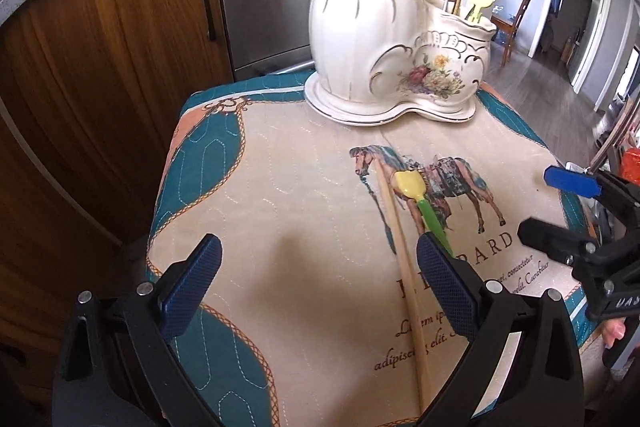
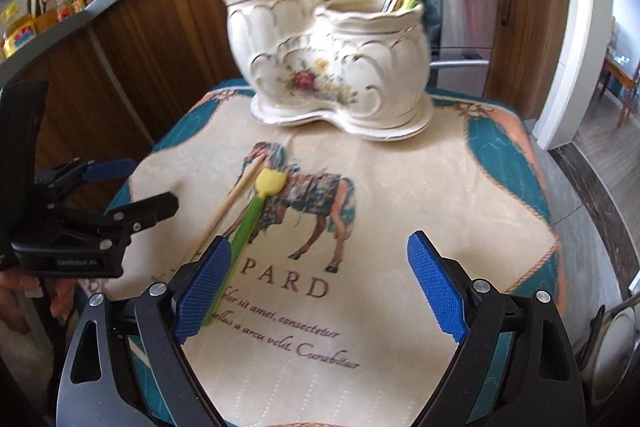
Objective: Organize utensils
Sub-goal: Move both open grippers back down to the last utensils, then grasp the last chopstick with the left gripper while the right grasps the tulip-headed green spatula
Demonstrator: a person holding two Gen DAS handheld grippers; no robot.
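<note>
Lying loose on the horse-print cloth (image 1: 280,187) over the table are two utensils: a yellow-headed green spoon (image 2: 256,211) and a wooden chopstick (image 1: 400,239), side by side, near the white ceramic holder (image 2: 332,67), which already carries chopsticks and cutlery. Left tongs (image 1: 316,283) and right tongs (image 2: 320,287) are both spread and pinching nothing. Judgement: pick-up stage; next, close on one handle and lift it to its matching compartment.

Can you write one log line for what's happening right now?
left tool open, empty | right tool open, empty | chopstick, yellow-green spoon on cloth | holder has other utensils
</note>
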